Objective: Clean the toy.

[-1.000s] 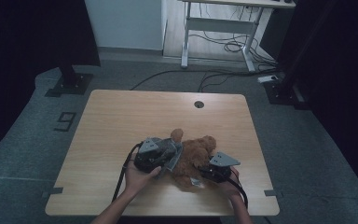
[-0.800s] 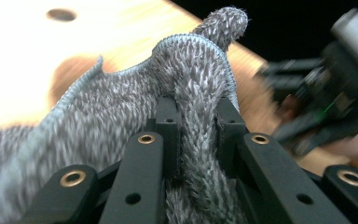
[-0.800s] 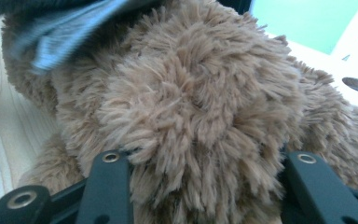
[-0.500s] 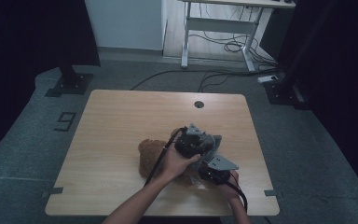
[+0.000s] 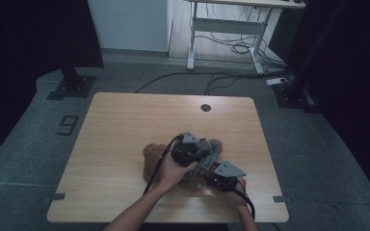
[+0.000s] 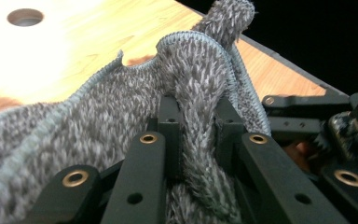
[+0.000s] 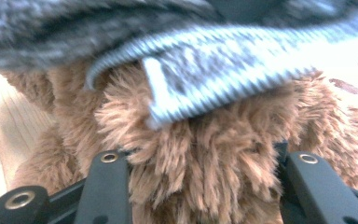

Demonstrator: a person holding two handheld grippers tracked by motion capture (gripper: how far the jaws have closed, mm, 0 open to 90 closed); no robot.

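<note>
A brown plush bear (image 5: 151,156) lies on the wooden table (image 5: 125,125) near its front edge. It wears a grey knit garment (image 5: 215,144). My left gripper (image 5: 207,150) reaches across the bear from the left. In the left gripper view it (image 6: 196,107) is shut on a raised fold of the grey knit (image 6: 98,116), and its jaws have just closed a little further on it. My right gripper (image 5: 203,174) comes in from the right. In the right gripper view it (image 7: 200,158) is shut on the bear's brown fur (image 7: 191,135), below the knit's hem (image 7: 223,65).
A round cable hole (image 5: 205,107) sits near the table's far edge. A desk frame (image 5: 221,29) with cables stands on the floor behind. Dark stands (image 5: 72,82) flank the table. The right gripper's jaws (image 6: 307,112) lie close beside the left gripper's.
My left hand has swung from the bear's left side to its right, over the bear, pulling the grey knit along. Brown fur now shows at the left. The right hand stayed put.
</note>
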